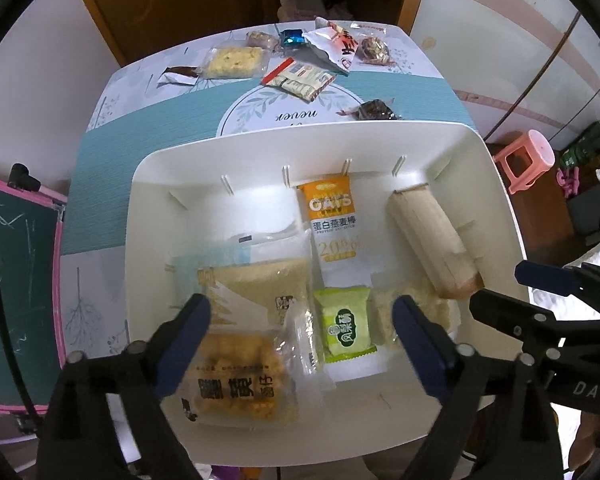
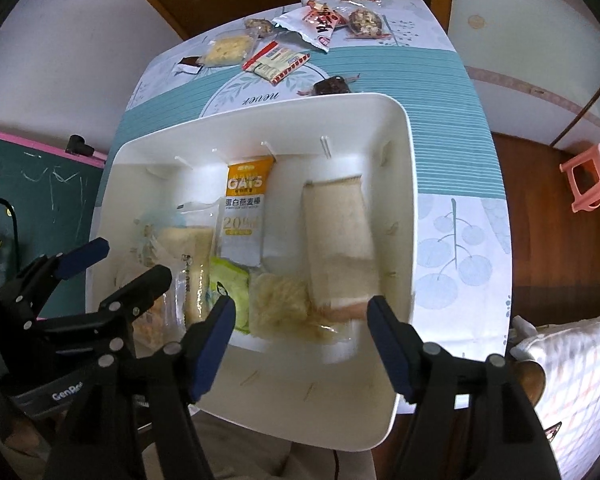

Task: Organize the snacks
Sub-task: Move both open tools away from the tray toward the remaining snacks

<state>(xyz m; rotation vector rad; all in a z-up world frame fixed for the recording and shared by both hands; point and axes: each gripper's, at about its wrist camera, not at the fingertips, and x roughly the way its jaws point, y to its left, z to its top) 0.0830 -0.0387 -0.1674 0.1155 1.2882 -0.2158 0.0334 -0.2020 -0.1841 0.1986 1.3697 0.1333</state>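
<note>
A white bin [image 1: 300,136] holds several snacks: an orange oats bar [image 1: 332,216], a green packet [image 1: 346,324], a long beige packet [image 1: 428,236], a tan packet [image 1: 260,288] and a clear packet of fried pieces [image 1: 236,376]. My left gripper [image 1: 300,320] hangs open over the fried-pieces packet and the green packet, its pads touching neither. My right gripper [image 2: 300,312] is open above a pale noodle cake [image 2: 280,304] and the blurred near end of the long beige packet [image 2: 340,232]. Each gripper shows in the other's view: the right gripper [image 1: 512,292], the left gripper [image 2: 128,264].
Loose snacks lie at the table's far end: a red-edged packet [image 1: 300,80], a yellow cracker pack [image 1: 232,62] and a dark wrapped piece [image 1: 374,110] just behind the bin. A chalkboard [image 1: 16,240] stands on the left. A pink stool [image 1: 528,160] stands on the right.
</note>
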